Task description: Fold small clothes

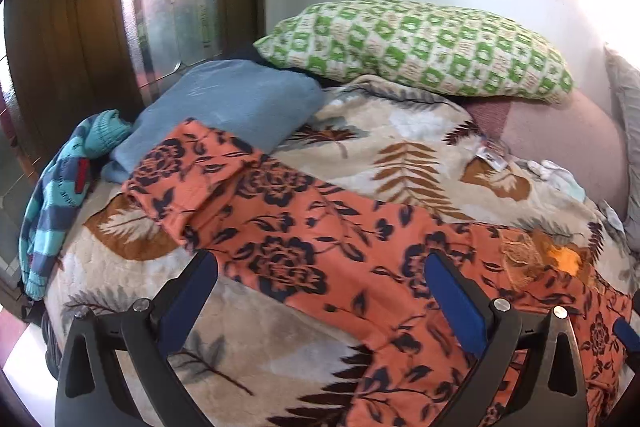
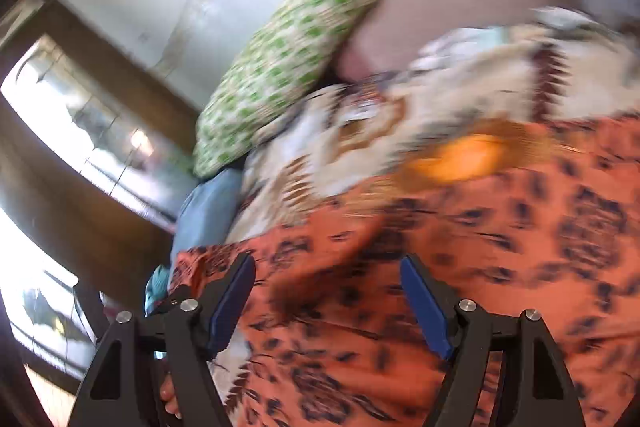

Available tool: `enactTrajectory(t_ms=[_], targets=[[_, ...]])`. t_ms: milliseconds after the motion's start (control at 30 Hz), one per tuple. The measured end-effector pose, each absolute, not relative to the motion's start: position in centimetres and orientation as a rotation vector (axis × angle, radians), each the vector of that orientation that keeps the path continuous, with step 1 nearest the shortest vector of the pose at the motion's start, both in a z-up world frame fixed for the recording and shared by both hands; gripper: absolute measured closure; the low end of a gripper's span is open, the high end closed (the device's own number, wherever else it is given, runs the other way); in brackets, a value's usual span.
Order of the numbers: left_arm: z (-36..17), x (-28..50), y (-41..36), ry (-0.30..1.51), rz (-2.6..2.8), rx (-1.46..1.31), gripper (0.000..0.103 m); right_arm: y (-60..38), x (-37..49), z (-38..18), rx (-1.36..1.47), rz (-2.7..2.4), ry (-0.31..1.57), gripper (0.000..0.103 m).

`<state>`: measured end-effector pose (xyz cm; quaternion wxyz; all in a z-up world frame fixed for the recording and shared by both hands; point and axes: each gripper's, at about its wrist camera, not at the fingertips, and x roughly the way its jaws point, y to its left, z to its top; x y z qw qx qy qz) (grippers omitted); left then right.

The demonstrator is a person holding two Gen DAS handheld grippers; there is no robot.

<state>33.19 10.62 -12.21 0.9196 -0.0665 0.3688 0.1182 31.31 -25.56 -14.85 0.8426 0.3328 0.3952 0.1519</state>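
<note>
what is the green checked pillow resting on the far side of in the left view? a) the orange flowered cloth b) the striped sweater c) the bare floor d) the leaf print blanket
d: the green checked pillow lies at the far edge of the leaf print blanket, well apart from the striped sweater and beyond the orange flowered cloth.

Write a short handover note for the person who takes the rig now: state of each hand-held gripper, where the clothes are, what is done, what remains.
Left hand-held gripper: open, empty, above the orange floral garment.
Right hand-held gripper: open, empty, over the same garment; its view is blurred.
The garment lies spread across the leaf-print blanket, not yet folded.
A striped knit piece and a blue cloth wait at the far left.
Done: nothing folded that I can see. Left: fold the garment.
</note>
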Motion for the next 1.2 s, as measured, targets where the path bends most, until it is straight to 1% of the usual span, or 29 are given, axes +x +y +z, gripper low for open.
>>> enactTrajectory(t_ms=[167,267,400,500,600,733,833,967,1067,1200], targets=[[-12.3,33.0,5.8,0.758,0.126,-0.055,0.0,-31.2,29.5,-16.7,0.737,0.231,0.901,0.025],[-12.0,32.1,3.0,0.775,0.004,-0.023,0.0,-33.7,28.9,-17.8,0.782,0.212,0.899,0.025],[-11.3,29.5,-0.9,0.757,-0.17,-0.003,0.0,-36.8,29.4,-19.5,0.979,0.186,0.909,0.025],[-11.3,27.9,-4.6,0.737,-0.315,0.071,0.0,-37.4,30.0,-19.3,1.01,0.214,0.894,0.025],[-13.0,28.1,-7.8,0.749,-0.366,0.164,0.0,-37.3,30.5,-19.7,1.041,0.237,0.894,0.025],[-16.5,32.2,-9.5,0.856,-0.329,0.247,0.0,-37.5,30.8,-20.8,1.085,0.225,0.921,0.025],[-17.6,35.6,-7.0,0.915,-0.21,0.217,0.0,-37.8,30.2,-20.8,1.089,0.213,0.926,0.025],[-16.9,39.7,0.2,0.923,0.012,0.096,0.0,-38.0,29.6,-20.5,1.08,0.205,0.923,0.025],[-15.9,41.1,6.1,0.895,0.212,0.028,0.0,-37.9,29.7,-20.4,1.078,0.211,0.919,0.025],[-14.3,40.5,13.1,0.907,0.348,-0.12,0.0,-37.0,30.1,-20.2,1.035,0.232,0.925,0.025]])
